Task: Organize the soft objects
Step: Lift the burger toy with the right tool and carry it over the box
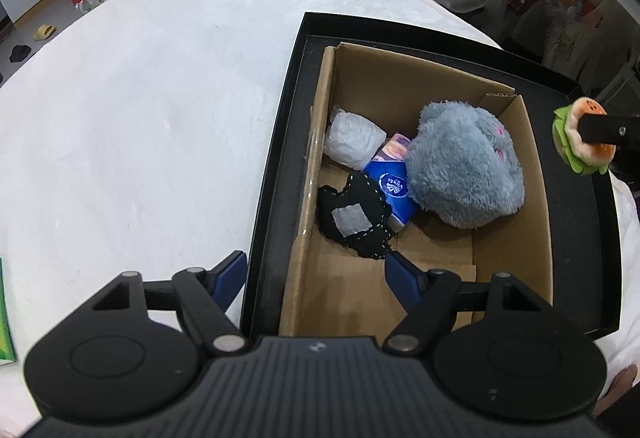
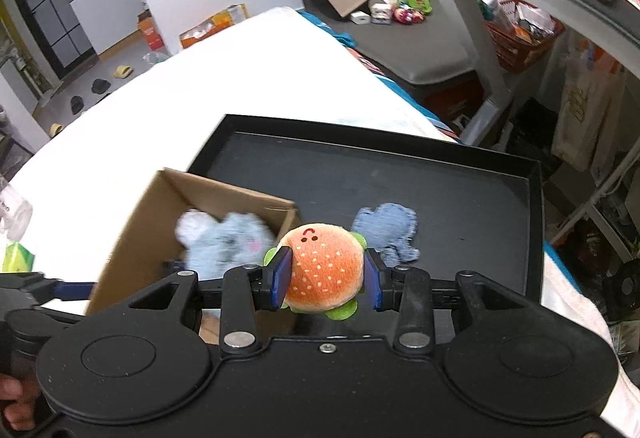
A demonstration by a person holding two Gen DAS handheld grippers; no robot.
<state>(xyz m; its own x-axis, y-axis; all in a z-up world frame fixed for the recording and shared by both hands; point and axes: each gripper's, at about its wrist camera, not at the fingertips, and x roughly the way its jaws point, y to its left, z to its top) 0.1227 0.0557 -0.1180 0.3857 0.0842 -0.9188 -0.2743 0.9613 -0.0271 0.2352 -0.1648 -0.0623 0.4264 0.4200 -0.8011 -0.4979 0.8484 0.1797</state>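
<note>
Burger plush (image 2: 326,270) gripped by right tongs (image 2: 326,276), left tongs (image 1: 316,270) gaping over cardboard box (image 1: 400,78)

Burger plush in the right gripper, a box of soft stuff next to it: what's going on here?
A person with a gripper in each hand is sorting soft items. The right gripper is shut on a burger plush, held above the black tray. A denim patch lies on the tray. The cardboard box already holds a grey plush, a blue tissue pack, a black felt piece and a white wrapped bundle. The left gripper hangs open and empty over the box's near edge.
</note>
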